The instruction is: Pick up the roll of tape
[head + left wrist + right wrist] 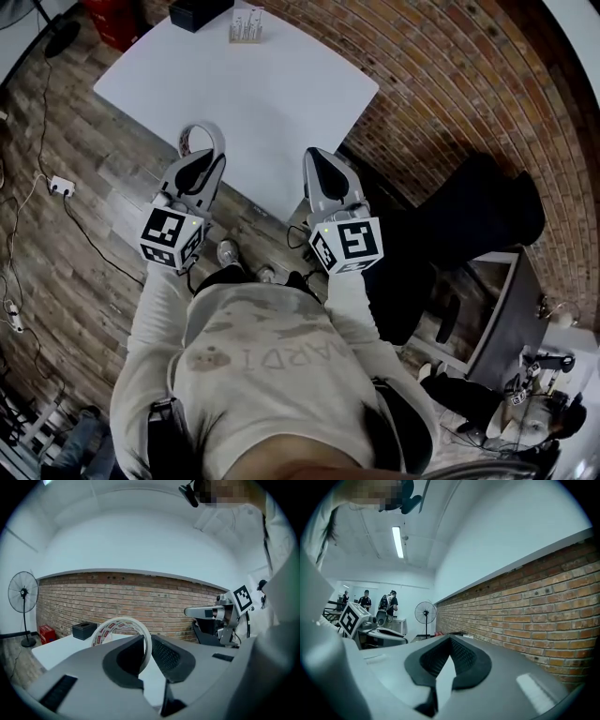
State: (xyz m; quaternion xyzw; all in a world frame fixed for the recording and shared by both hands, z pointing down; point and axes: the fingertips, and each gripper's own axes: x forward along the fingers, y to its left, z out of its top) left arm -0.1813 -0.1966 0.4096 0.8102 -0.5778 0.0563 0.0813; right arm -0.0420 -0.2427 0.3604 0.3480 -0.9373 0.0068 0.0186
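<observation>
The roll of tape (201, 126) is a white ring with red print inside, held off the white table (262, 84) near its front edge. My left gripper (208, 156) is shut on the ring's wall; in the left gripper view the roll (117, 622) stands upright with its right side pinched between the jaws of the left gripper (149, 642). My right gripper (312, 153) hovers beside it over the table edge, shut with nothing in it; its tips meet in its own view (450, 639). Each gripper shows in the other's view, right (220, 615) and left (370, 626).
A black box (199, 11) and a small pale holder (246, 26) stand at the table's far end. A black chair (469, 225) is to the right, by a brick wall (450, 84). Cables (56, 187) lie on the wood floor. A standing fan (22, 593) stands at the left.
</observation>
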